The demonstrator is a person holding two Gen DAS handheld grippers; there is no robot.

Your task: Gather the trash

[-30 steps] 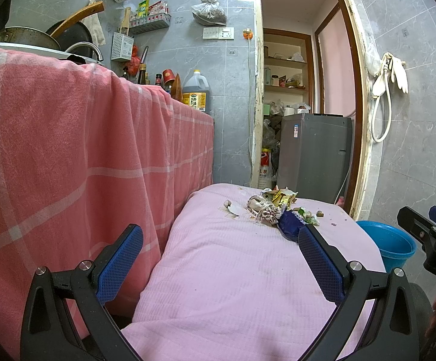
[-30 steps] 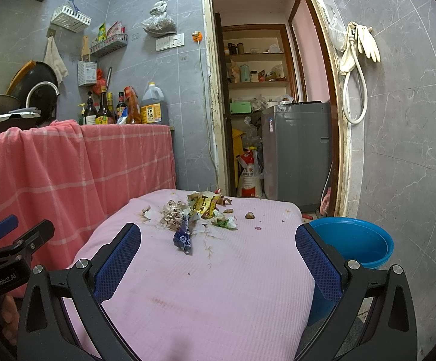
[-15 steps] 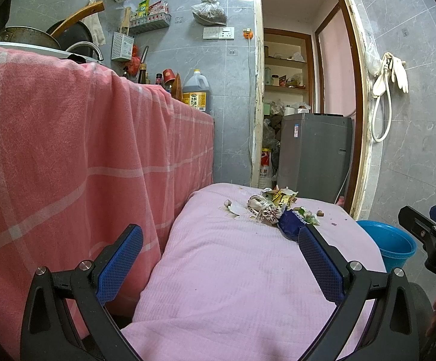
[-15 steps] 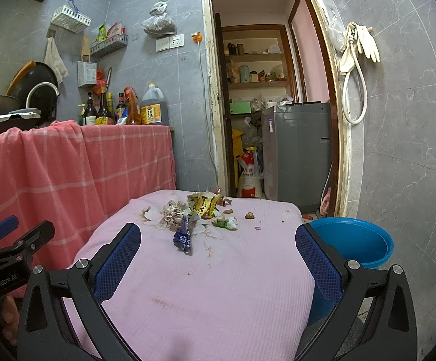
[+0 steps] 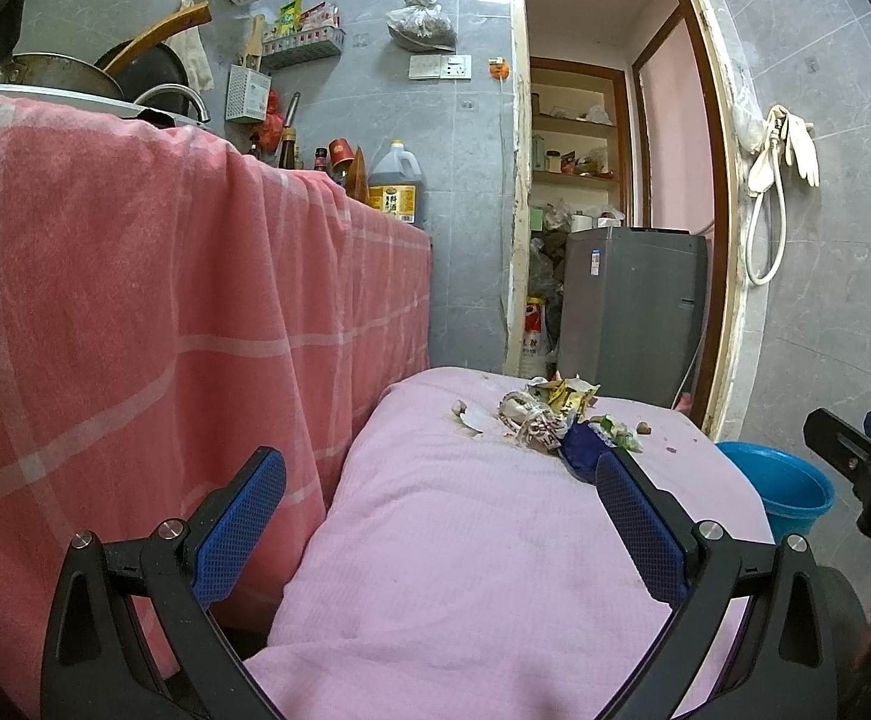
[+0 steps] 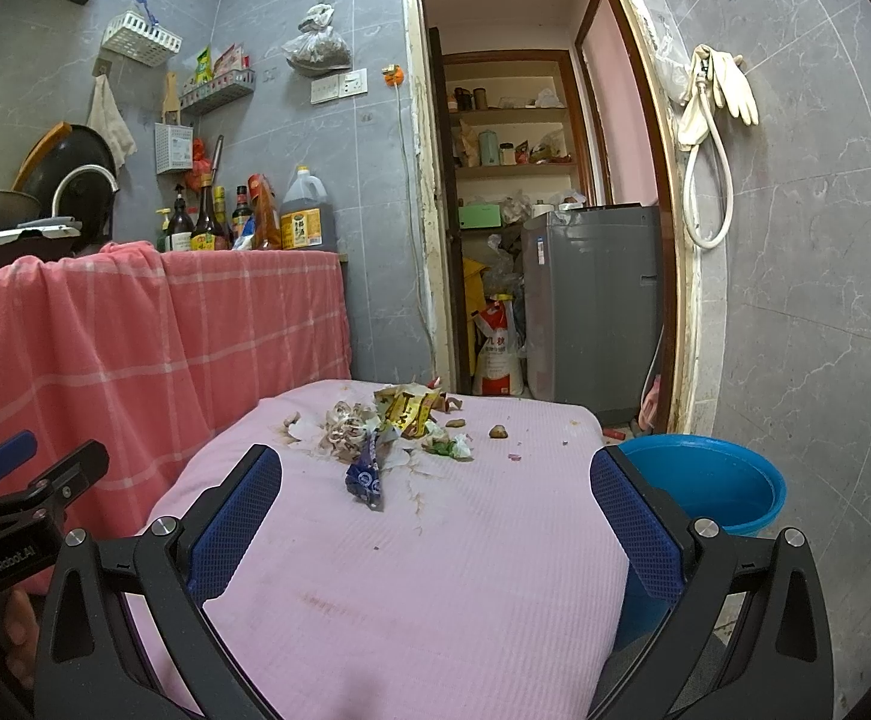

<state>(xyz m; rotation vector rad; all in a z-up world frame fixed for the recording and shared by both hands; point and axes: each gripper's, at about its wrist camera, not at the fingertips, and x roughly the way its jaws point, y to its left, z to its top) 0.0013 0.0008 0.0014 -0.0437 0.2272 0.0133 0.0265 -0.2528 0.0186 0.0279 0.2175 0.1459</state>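
2 grippers are being held low over the near end of a pink cloth-covered surface (image 6: 435, 570), apparently so that the trash can be approached from the front. The trash pile (image 6: 387, 426) is lying toward the far end of that surface, well apart from both grippers; a blue wrapper (image 6: 366, 477) is lying nearest, with a yellow wrapper (image 6: 405, 408) and pale scraps behind it. A blue bucket (image 6: 711, 480) is standing on the floor just beside the surface's right edge, probably placed there so that the trash can be dropped in with a short carry. The right gripper (image 6: 435, 498) is being kept level and pointed forward at the pile, its jaws spread wide and nothing between them. The left gripper (image 5: 441, 498) is being held likewise, jaws wide apart and empty, aimed along the surface beside a red checked cloth (image 5: 135, 300) that is draped over the counter. Nothing is being grasped yet, so collection is judged to be at its start.
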